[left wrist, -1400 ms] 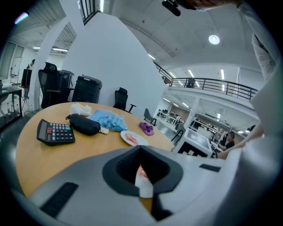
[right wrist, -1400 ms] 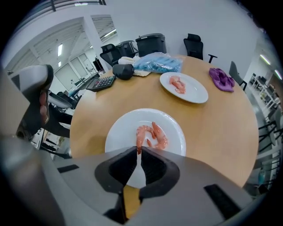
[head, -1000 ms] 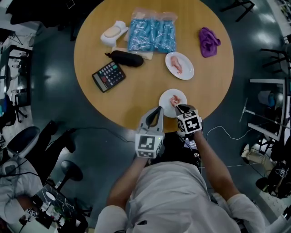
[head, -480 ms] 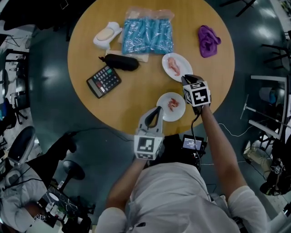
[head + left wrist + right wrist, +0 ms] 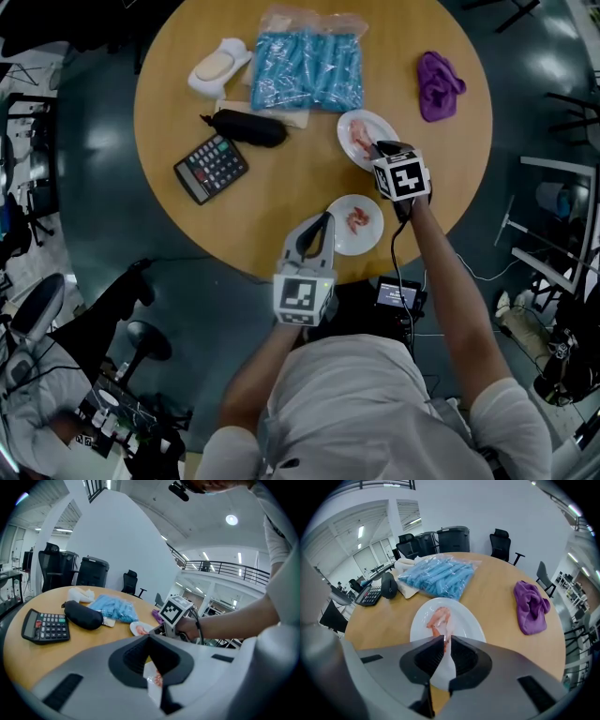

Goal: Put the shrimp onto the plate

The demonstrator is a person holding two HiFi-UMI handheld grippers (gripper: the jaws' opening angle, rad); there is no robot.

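Right tongs (image 5: pixel 444 642) pinch small pink-orange shrimp (image 5: pixel 436 630) by its end, just above white round plate (image 5: pixel 466 620). Left tongs (image 5: pixel 149 637) pressed together, empty. Risk: thin hold slips early, or shrimp clings to pad on release and drags off rim onto wooden counter (image 5: pixel 497 602).

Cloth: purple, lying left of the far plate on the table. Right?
Not quite. The head view shows the cloth lying right of the far plate, not left. It is purple and on the table.
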